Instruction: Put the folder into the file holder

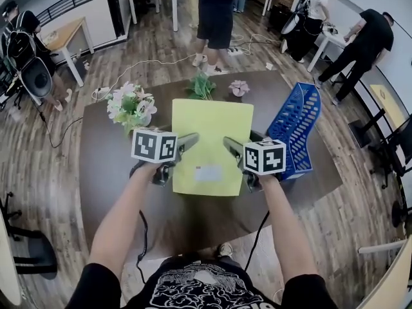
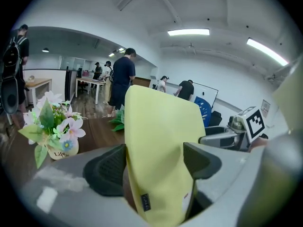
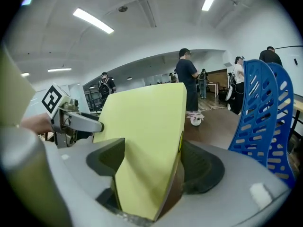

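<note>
Dark brown table (image 1: pixel 109 192) on a wood-plank floor (image 1: pixel 58 172), open office all around, people standing beyond the table's far edge. Both claws are working one thing: the left gripper (image 1: pixel 188 140) is clamped on the yellow folder (image 1: pixel 212 140) at its left edge, the right gripper (image 1: pixel 230 144) bites the right edge, jaws pressed tight on the sheet each side. The folder sits between the two claws, long axis running straight ahead from them, white label at the near end. The blue file holder (image 1: pixel 296 127) stands just right of the right gripper, leaning. Potted flowers (image 1: pixel 131 106) sit ahead-left of the left gripper.
</note>
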